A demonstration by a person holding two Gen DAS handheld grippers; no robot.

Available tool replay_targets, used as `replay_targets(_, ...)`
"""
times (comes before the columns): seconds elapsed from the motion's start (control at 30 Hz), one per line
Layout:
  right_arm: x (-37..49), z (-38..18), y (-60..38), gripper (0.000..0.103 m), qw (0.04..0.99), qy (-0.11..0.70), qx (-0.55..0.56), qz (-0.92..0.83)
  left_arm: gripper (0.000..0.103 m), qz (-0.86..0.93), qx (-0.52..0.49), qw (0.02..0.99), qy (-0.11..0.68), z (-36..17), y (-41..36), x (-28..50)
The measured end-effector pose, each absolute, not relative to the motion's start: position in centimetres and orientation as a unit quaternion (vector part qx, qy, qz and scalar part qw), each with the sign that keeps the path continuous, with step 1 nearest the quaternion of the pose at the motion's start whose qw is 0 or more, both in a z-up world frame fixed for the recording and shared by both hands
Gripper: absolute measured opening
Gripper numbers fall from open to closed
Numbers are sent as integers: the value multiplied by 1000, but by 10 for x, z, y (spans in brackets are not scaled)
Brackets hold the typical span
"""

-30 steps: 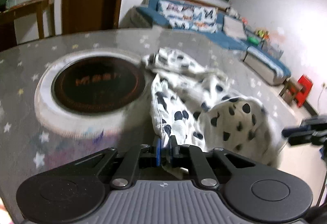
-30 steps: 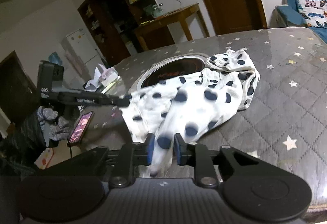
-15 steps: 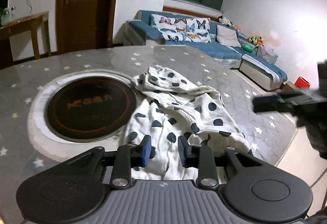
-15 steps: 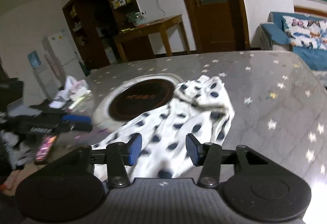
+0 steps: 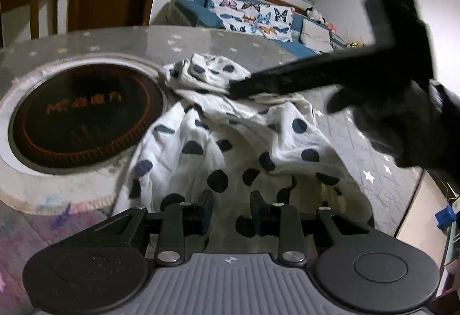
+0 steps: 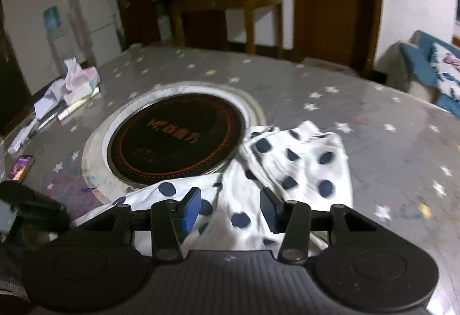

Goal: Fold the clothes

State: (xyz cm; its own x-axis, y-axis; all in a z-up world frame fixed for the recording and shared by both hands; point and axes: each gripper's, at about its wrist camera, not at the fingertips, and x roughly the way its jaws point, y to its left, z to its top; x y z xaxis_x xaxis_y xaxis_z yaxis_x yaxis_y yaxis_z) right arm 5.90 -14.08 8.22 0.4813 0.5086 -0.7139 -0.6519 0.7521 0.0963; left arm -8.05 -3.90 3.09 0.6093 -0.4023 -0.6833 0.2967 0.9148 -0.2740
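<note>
A white garment with dark polka dots (image 5: 238, 142) lies crumpled on the grey star-patterned table, beside the round black hob. It also shows in the right wrist view (image 6: 290, 171). My left gripper (image 5: 231, 210) is open, low over the garment's near edge, holding nothing. My right gripper (image 6: 230, 207) is open just above the garment's near part. In the left wrist view the right gripper (image 5: 238, 88) reaches in from the right over the garment's far bunched end.
A round black hob (image 6: 175, 136) in a pale ring sits in the table (image 6: 388, 159). A tissue pack, papers and pens (image 6: 72, 85) and a phone (image 6: 21, 167) lie at the left. The table edge (image 5: 414, 188) is at the right.
Both grippers opened and let go of the garment, which dropped onto the table. The right gripper swung over the garment's far end.
</note>
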Motion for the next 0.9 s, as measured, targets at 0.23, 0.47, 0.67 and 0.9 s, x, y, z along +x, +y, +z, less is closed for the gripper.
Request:
replay_targets(0.23, 100, 52, -134, 41, 834, 420, -111, 340, 31, -201, -88, 886, 408, 21, -33, -77)
replay_targets(0.47, 137, 54, -165, 40, 890, 368, -178, 205, 31, -212, -96, 883, 407, 19, -28, -75)
replay_targets(0.67, 155, 60, -193, 43, 915, 353, -164, 109, 32, -216, -104, 881, 407, 18, -24, -74)
replay_targets(0.9, 136, 74, -169, 44, 918, 343, -114, 160, 35, -218, -108, 882, 405, 17, -27, -74)
